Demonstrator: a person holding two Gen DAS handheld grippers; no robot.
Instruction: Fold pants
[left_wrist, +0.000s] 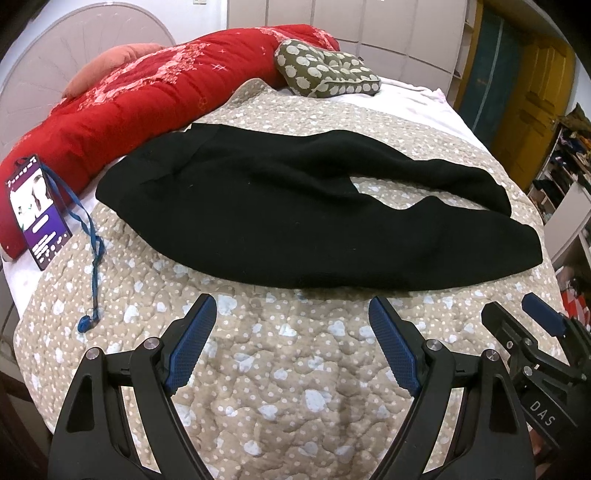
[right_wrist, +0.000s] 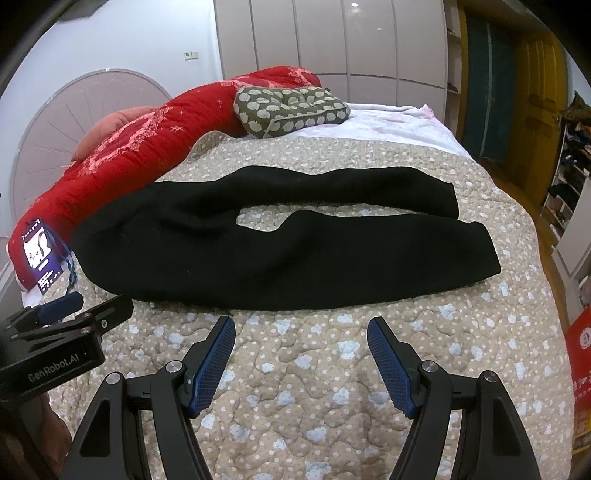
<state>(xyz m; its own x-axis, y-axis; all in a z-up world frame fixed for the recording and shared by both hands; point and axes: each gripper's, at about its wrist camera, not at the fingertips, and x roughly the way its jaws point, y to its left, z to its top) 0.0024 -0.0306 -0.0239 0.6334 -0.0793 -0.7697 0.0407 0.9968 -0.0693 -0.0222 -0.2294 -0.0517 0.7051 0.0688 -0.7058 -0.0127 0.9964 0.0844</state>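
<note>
Since the black pants (left_wrist: 295, 206) lie spread lengthwise across the bed's (left_wrist: 280, 384) middle, legs parted, left gripper (left_wrist: 291, 343) and right gripper (right_wrist: 301, 363) hover at its near edge, fingers released, empty, likely poised for a first fold.

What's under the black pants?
The black pants lie flat on the beige quilt, which shows between the legs. Anything beneath the fabric itself is covered and cannot be seen.

You've got matt black knit-cloth pants (left_wrist: 295, 206) on a quilted beige cloth bedspread (left_wrist: 280, 387); ribbed blue rubbery gripper pads (left_wrist: 192, 343).
</note>
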